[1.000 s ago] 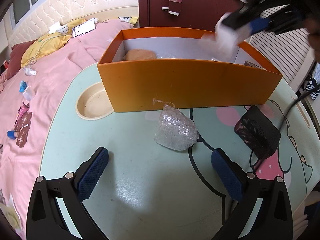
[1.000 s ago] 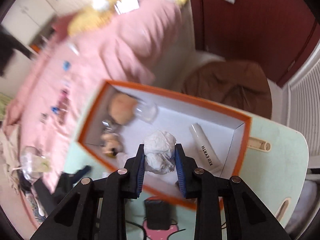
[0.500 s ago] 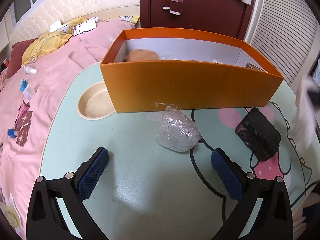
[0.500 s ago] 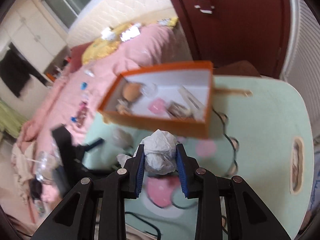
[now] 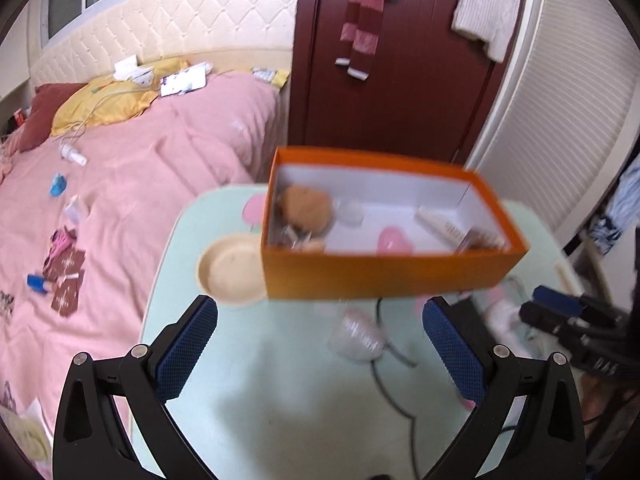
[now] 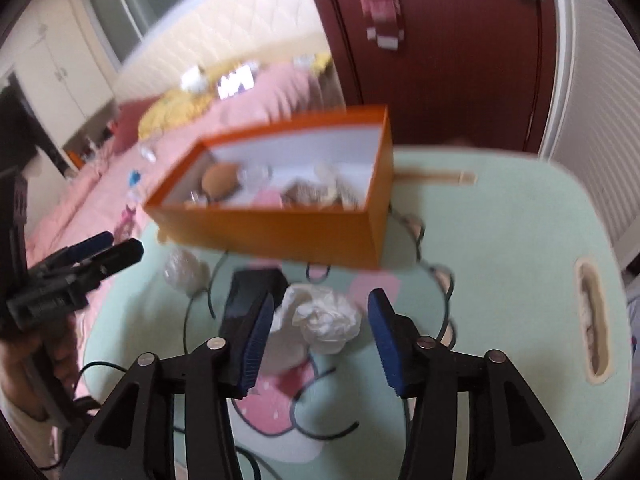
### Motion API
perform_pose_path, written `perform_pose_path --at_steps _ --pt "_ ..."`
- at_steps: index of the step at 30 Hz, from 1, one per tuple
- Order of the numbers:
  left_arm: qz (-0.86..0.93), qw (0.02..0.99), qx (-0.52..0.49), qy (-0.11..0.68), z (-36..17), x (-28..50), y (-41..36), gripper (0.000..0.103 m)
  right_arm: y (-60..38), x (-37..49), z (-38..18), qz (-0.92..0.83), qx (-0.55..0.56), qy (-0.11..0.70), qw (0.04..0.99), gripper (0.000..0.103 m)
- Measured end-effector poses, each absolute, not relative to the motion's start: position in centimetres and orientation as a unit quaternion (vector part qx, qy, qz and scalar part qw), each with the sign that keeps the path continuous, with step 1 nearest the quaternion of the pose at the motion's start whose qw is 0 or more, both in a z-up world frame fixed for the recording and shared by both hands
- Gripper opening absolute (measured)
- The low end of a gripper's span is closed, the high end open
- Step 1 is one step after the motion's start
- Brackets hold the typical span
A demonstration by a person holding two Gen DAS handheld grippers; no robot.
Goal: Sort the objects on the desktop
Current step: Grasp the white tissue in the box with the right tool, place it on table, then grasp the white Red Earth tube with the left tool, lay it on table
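Note:
An orange box (image 5: 384, 276) (image 6: 280, 232) stands on the mint-green table (image 5: 280, 400) and holds several small items. My right gripper (image 6: 320, 340) is open, with a crumpled white paper ball (image 6: 324, 316) lying on the table between its fingers. A black pouch (image 6: 252, 292) lies just left of the ball. A clear plastic bag (image 5: 360, 336) (image 6: 184, 268) lies in front of the box. My left gripper (image 5: 320, 352) is open and empty above the table, short of the bag. The right gripper also shows in the left wrist view (image 5: 568, 320).
A cream round dish (image 5: 230, 272) sits left of the box. A pink bed (image 5: 120, 184) strewn with small items lies beyond the table's left edge. A dark red door (image 5: 400, 52) stands behind. A slot handle (image 6: 592, 320) is in the table's right side.
My right gripper moved from above the box down to the table and opened, letting go of the paper ball. My left gripper rose and pulled back; both views are blurred.

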State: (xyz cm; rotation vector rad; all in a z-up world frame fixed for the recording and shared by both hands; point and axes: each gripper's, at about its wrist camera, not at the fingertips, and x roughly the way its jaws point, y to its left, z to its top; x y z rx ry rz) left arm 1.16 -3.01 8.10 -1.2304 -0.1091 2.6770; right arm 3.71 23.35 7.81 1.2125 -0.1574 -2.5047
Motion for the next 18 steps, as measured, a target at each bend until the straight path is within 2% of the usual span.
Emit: perform_pose_path --at_steps 5,13,15,17,18 --pt "0.892 0.143 -0.425 -0.062 11.0 -1.6 -2.6 0.102 24.0 4.4 8.5 -0.897 0.394 -0.080 0.186 0.054" --pt "0.838 0.202 -0.499 -0.089 12.2 -8.7 2.2 0.102 23.3 4.0 7.7 -0.879 0.418 -0.107 0.204 0.054" --pt "0.815 0.215 -0.530 -0.091 11.3 -10.8 4.3 0.098 23.4 4.1 7.7 -0.878 0.418 -0.110 0.204 0.054" --pt "0.785 0.212 -0.578 -0.072 9.5 -12.7 6.6 0.084 23.6 4.1 7.7 -0.876 0.419 -0.117 0.207 0.054" --pt "0.770 0.213 -0.598 -0.067 8.7 -13.4 7.5 0.082 23.8 4.1 7.7 -0.875 0.420 -0.122 0.208 0.054"
